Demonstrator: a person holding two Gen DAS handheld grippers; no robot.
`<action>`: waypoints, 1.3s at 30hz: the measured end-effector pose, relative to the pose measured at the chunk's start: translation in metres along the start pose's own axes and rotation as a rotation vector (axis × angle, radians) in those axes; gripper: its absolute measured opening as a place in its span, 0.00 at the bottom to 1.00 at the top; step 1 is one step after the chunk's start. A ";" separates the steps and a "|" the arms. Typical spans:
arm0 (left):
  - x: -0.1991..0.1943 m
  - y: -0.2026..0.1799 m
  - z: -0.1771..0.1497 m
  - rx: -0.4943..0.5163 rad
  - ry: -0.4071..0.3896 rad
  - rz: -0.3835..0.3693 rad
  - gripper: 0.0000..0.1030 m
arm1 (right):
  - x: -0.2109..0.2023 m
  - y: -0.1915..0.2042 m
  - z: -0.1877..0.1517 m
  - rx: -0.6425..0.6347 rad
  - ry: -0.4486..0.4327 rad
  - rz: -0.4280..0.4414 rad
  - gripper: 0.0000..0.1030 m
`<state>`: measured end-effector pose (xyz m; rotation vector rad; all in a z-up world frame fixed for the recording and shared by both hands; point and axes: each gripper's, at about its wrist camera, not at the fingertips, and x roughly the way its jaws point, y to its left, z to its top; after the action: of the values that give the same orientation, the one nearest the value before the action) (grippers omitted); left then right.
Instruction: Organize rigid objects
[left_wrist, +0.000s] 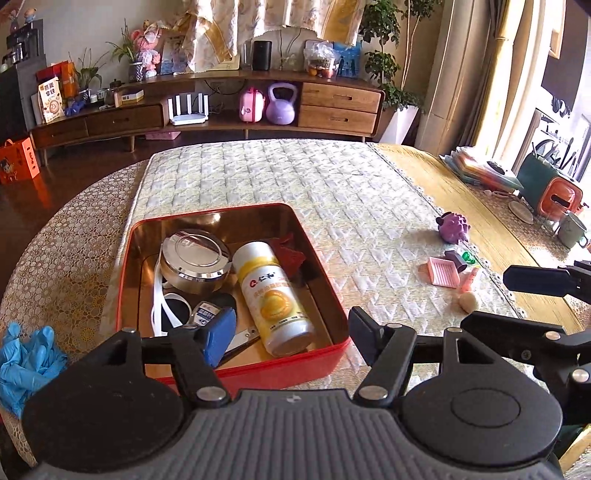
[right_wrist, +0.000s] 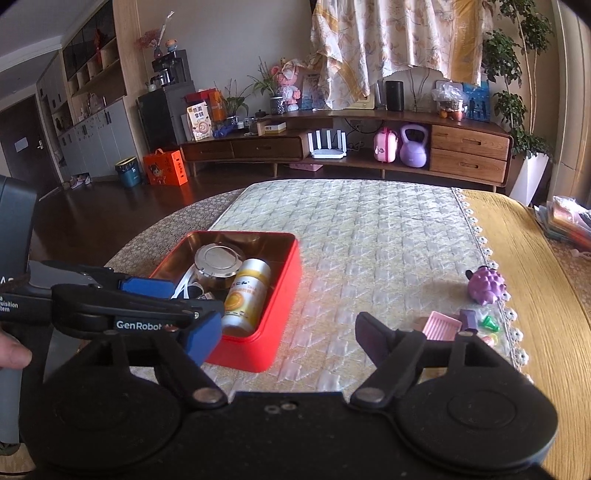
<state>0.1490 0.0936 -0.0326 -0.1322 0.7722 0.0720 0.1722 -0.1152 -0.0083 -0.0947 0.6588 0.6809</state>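
A red tin box (left_wrist: 277, 371) stands on the quilted mat. It holds a round metal tin (left_wrist: 195, 260), a white and yellow bottle (left_wrist: 271, 295) lying on its side, a white strap and some small items. My left gripper (left_wrist: 291, 332) hovers open over the box's near edge with nothing between its fingers. My right gripper (right_wrist: 288, 336) is open and empty just right of the box (right_wrist: 284, 314). Loose on the mat at the right lie a purple toy (right_wrist: 485, 286), a pink tray (right_wrist: 441, 325), a green piece (right_wrist: 491, 325) and a cream ball (left_wrist: 468, 302).
Blue gloves (left_wrist: 26, 354) lie at the table's left edge. A green and orange box (left_wrist: 550, 188), a cup and a paper stack (left_wrist: 476, 166) crowd the far right. The left gripper (right_wrist: 192, 297) reaches across the right wrist view beside a thumb (right_wrist: 13, 354).
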 end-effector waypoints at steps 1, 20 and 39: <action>0.000 -0.004 0.000 0.002 0.001 -0.007 0.65 | -0.004 -0.005 -0.003 0.008 -0.009 -0.007 0.83; 0.009 -0.090 -0.009 0.051 -0.012 -0.133 0.80 | -0.057 -0.106 -0.049 0.139 -0.034 -0.117 1.00; 0.054 -0.159 -0.020 0.159 -0.001 -0.219 0.80 | -0.027 -0.174 -0.033 0.155 -0.008 -0.183 1.00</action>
<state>0.1918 -0.0658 -0.0696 -0.0649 0.7558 -0.1968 0.2457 -0.2754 -0.0406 -0.0082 0.6839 0.4524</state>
